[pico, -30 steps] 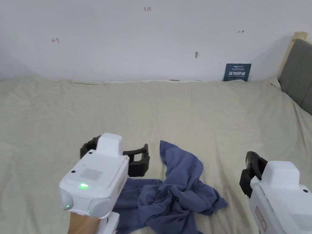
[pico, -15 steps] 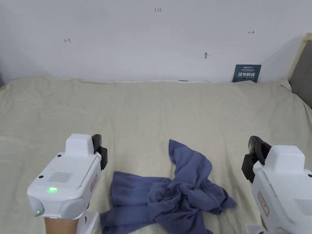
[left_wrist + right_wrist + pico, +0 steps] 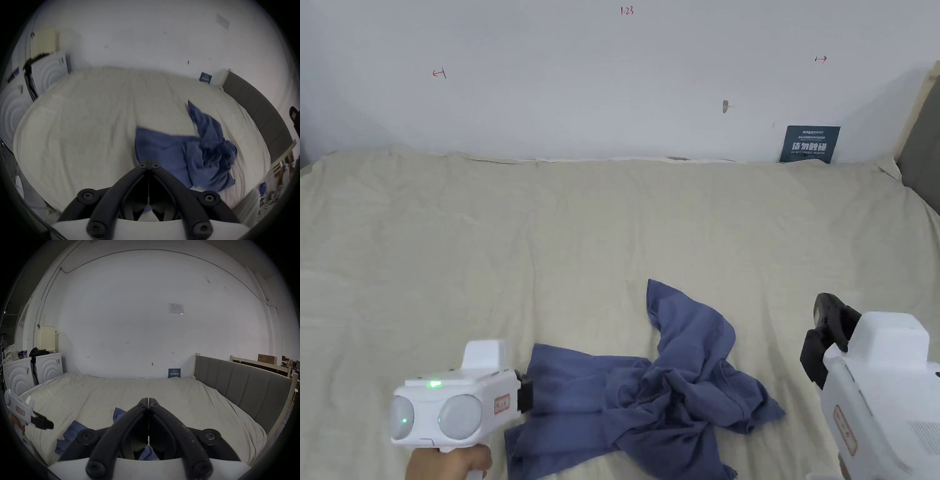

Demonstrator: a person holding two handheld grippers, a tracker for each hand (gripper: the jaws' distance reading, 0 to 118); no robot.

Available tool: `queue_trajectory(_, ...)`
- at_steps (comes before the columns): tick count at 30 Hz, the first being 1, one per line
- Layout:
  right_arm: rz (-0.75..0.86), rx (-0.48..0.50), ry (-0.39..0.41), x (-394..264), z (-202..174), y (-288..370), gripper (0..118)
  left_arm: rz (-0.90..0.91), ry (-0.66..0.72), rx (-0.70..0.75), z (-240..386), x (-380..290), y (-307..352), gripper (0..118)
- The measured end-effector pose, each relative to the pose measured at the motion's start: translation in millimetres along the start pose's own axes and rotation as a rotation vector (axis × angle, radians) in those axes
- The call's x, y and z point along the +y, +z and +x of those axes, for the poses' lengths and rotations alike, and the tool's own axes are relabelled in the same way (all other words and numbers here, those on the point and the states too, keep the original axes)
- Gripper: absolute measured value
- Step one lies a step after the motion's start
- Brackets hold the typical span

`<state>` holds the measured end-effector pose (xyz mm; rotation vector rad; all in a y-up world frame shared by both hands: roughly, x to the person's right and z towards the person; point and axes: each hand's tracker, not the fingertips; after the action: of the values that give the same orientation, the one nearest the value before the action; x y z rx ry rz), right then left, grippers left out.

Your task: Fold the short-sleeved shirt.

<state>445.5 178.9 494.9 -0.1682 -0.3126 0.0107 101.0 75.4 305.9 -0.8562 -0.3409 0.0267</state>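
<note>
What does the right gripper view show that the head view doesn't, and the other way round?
The right gripper view adds two white ridged cabinets beside the beige bedsheet, a cream perforated box above them, and a white paper sheet. The head view adds the full spread of the crumpled blue short-sleeved shirt, which the right gripper partly hides in its own view. Both share the bedsheet, shirt, dark blue wall sign and left gripper.

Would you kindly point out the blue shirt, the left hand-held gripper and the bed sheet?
blue shirt (image 3: 675,400), head view, on the crumpled middle.
left hand-held gripper (image 3: 148,162), left gripper view, at its closed tips by the shirt's edge.
bed sheet (image 3: 487,250), head view, on a bare stretch.
</note>
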Motion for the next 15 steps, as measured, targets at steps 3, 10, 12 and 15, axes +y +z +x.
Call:
queue_trajectory(3,-0.013,-0.001,0.002,-4,2,0,2,-0.049,0.019,-0.006,-1,-17,-12,61)
queue_trajectory(10,-0.048,-0.005,0.002,-15,7,-5,2,-0.087,0.008,0.09,2,-46,-33,104)
queue_trajectory(12,-0.061,-0.007,0.001,-18,8,-8,2,-0.137,0.017,0.094,3,-52,-44,90)
queue_trajectory(15,-0.081,-0.01,-0.002,-23,10,-12,2,-0.167,0.029,0.086,7,-65,-57,44)
